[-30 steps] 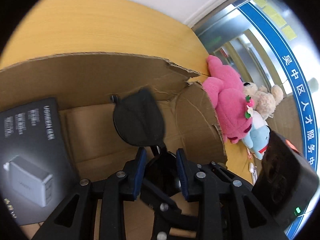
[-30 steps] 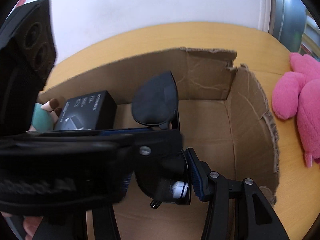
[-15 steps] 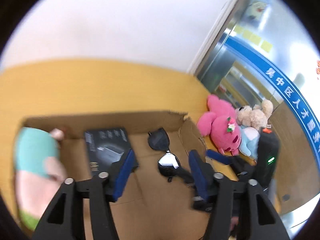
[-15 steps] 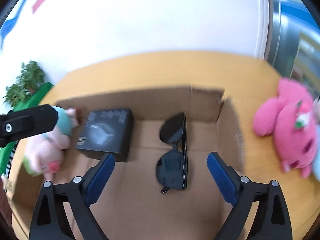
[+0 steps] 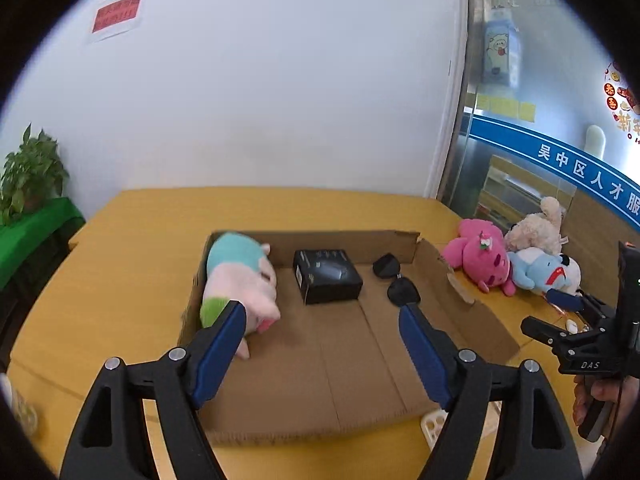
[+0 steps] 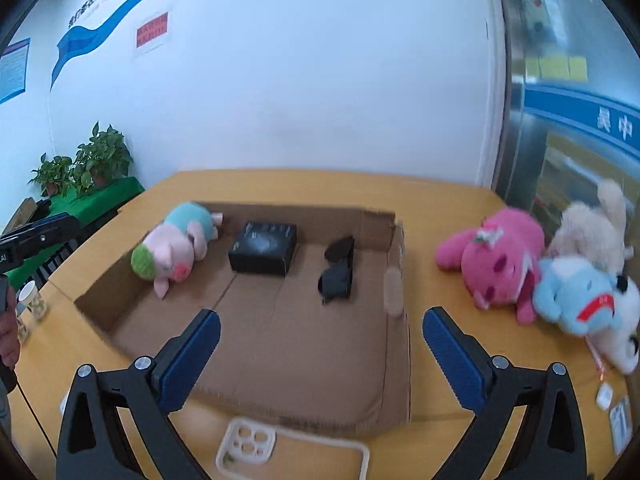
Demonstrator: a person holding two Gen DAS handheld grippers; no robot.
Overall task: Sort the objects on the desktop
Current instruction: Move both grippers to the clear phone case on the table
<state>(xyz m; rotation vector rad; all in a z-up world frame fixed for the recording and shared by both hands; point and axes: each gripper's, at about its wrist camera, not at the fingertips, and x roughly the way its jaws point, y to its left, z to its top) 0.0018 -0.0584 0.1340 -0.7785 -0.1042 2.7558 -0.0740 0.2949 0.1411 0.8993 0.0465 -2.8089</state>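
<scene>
Sunglasses (image 6: 338, 270) lie in the cardboard box (image 6: 394, 364) beside the black carton (image 6: 264, 247); left gripper (image 5: 322, 350) and right gripper (image 6: 320, 354) both empty, jaws opening wide; next pick likely the pink plush (image 6: 494, 258) outside the box, needing a broad grasp.

Potted plants (image 6: 86, 164) sit on a green-covered stand (image 6: 100, 196) at the left edge, a red notice (image 6: 152, 32) is stuck on the white wall (image 6: 320, 80) upper left, and yellow sticky notes (image 6: 556, 67) dot the glass partition (image 6: 568, 128) on the right.
</scene>
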